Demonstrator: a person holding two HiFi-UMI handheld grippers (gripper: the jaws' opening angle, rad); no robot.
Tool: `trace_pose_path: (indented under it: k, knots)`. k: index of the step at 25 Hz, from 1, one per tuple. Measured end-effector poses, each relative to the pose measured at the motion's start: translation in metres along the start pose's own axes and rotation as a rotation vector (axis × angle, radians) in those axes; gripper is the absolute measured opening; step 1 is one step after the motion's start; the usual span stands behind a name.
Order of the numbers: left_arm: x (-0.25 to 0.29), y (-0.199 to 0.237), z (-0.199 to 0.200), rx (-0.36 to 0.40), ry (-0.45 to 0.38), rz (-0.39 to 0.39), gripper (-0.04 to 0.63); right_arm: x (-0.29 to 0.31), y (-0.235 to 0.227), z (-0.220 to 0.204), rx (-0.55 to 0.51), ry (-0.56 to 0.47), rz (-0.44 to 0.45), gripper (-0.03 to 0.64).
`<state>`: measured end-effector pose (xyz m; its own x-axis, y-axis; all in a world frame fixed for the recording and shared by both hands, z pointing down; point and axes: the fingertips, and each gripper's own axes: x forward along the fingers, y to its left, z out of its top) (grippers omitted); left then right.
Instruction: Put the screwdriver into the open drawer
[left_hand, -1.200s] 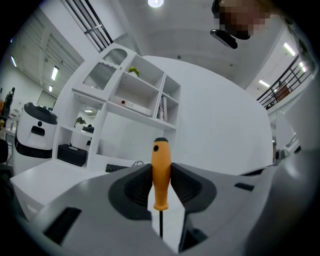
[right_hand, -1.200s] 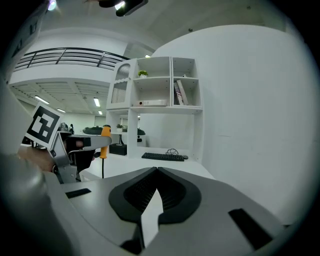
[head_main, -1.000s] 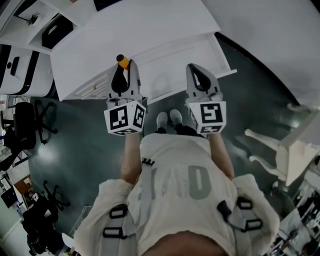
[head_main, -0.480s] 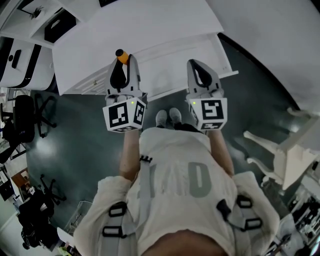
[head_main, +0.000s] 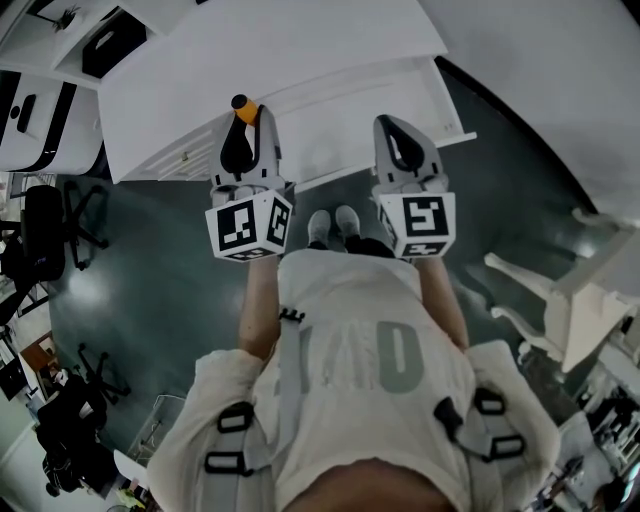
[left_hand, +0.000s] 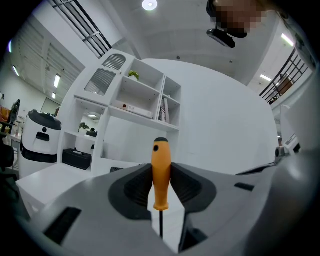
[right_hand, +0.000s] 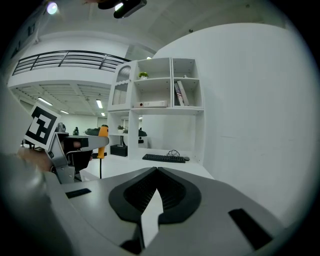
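Screwdriver (left_hand: 161, 172) stands upright in your left gripper (head_main: 248, 128), whose jaws are partway closed and press on both sides of its orange handle. The handle has a black top with a small dark hole just below it, and a thin dark shaft runs down from its lower end. In the head view it sits at eleven o'clock, over the front of the white desk (head_main: 250, 60), with the open drawer (head_main: 345, 120) at its three o'clock. Your right gripper (right_hand: 156, 169) holds nothing, its jaw tips touching. Black-and-white square markers cover the left cube (head_main: 248, 228) and the right cube (head_main: 417, 225). The grey lettering on your shirt (head_main: 390, 360) is too foreshortened to read.
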<state>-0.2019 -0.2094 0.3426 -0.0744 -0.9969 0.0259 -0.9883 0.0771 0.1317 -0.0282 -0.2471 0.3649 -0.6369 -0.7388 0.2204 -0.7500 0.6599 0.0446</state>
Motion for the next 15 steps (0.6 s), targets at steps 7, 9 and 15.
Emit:
trace_pose_path:
  k: [7,9,15]
  knots:
    - [0.01,-0.007,-0.007,-0.062,0.016,-0.041,0.11,-0.003,-0.005,-0.009,0.013,0.028,-0.011,0.005]
    - [0.02,-0.011,-0.007,-0.051,0.024,-0.056,0.11,-0.005,-0.011,-0.016,0.002,0.038,-0.027,0.005]
    - [0.06,-0.021,-0.049,-0.069,0.234,-0.142,0.11,-0.01,-0.022,-0.027,0.016,0.068,-0.055,0.005]
